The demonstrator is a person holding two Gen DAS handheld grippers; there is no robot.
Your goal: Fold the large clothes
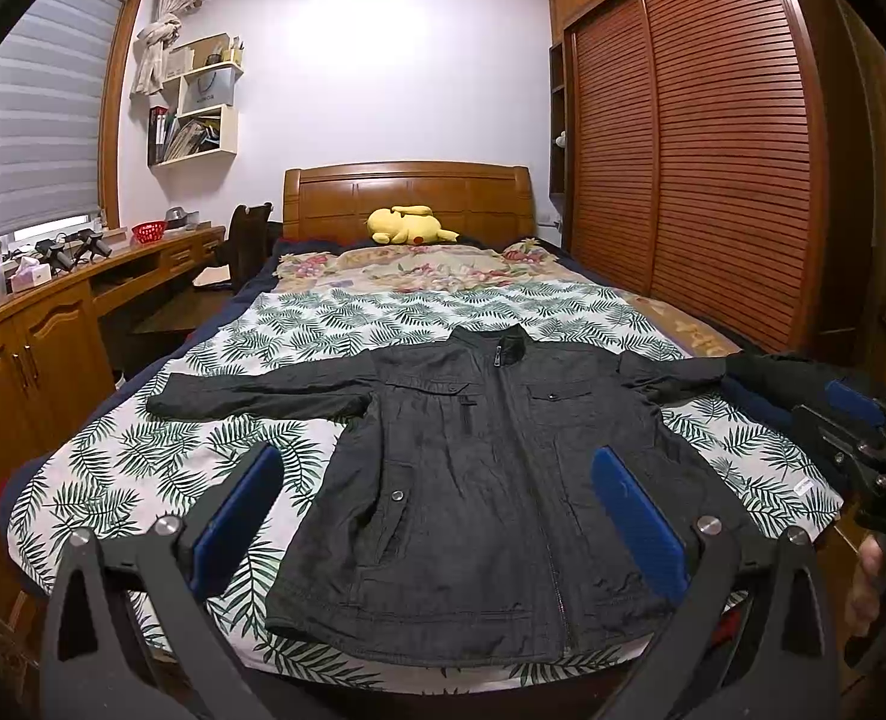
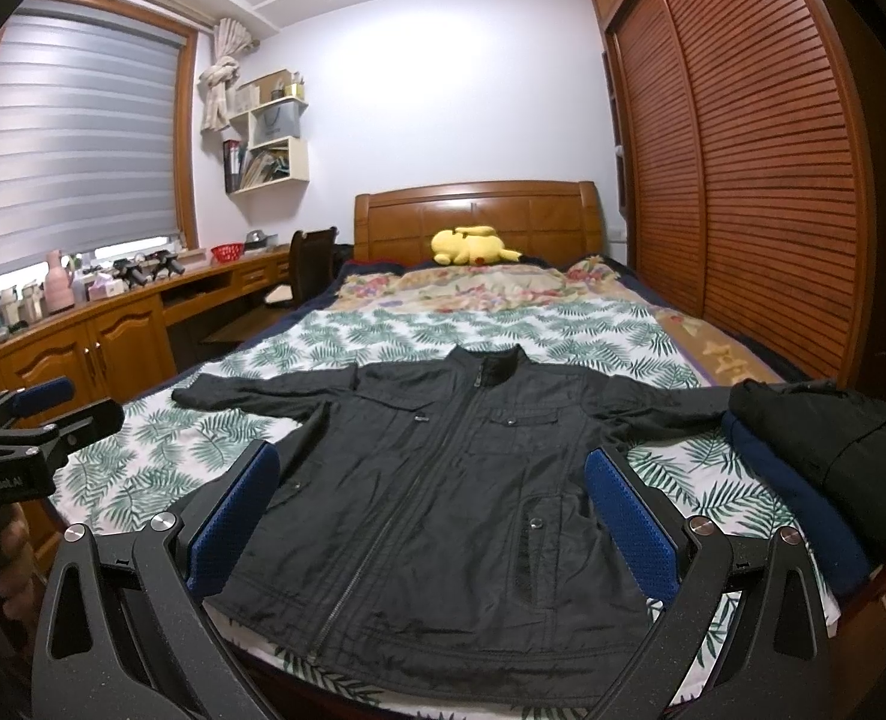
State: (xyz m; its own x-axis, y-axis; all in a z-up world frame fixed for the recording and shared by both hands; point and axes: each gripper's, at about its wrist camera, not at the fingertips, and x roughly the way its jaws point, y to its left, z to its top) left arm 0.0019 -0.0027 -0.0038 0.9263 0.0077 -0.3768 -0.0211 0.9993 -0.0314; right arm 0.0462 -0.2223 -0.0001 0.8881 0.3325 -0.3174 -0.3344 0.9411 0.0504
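Observation:
A dark grey zip jacket (image 1: 472, 468) lies flat, front up and zipped, on the leaf-print bed cover, sleeves spread out to both sides; it also shows in the right wrist view (image 2: 443, 480). My left gripper (image 1: 437, 480) is open and empty, held above the jacket's lower half near the foot of the bed. My right gripper (image 2: 434, 480) is open and empty, likewise above the hem area. Each gripper shows at the edge of the other's view: the right one (image 1: 862, 420) beside the right sleeve, the left one (image 2: 65, 408) to the left.
A pile of dark and navy clothes (image 2: 820, 468) lies at the bed's right edge on the right sleeve's end. A yellow plush toy (image 1: 410, 225) sits by the headboard. A wooden desk (image 1: 53, 300) runs along the left, a slatted wardrobe (image 1: 712, 150) along the right.

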